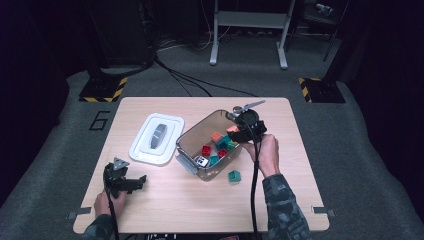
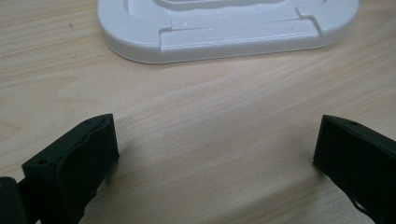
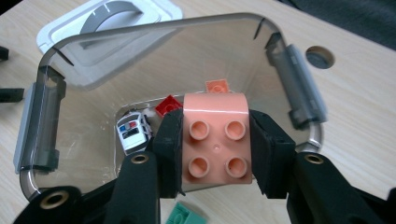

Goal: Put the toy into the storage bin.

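Salmon brick (image 3: 215, 140), four studs facing us, sits clamped between the jaws of the right claw (image 3: 215, 149), which we see held above the open clear bin (image 3: 159, 60). In the high view that right claw (image 1: 239, 131) hangs over the bin's far rim (image 1: 200, 127), around the middle of the desk (image 1: 165, 200). Down inside the bin we make out a toy police car (image 3: 132, 132), a red brick (image 3: 169, 105) and an orange brick (image 3: 217, 87), with more bricks piled there in the high view. A green brick (image 1: 234, 175) lies on the desk just beside the bin's near side. The white lid (image 1: 156, 138) rests flat to the left of the bin. Near the desk's front left corner the left claw (image 1: 131, 183) is low over the wood, its jaws wide apart with nothing between them, the lid's edge (image 2: 224, 37) just ahead.
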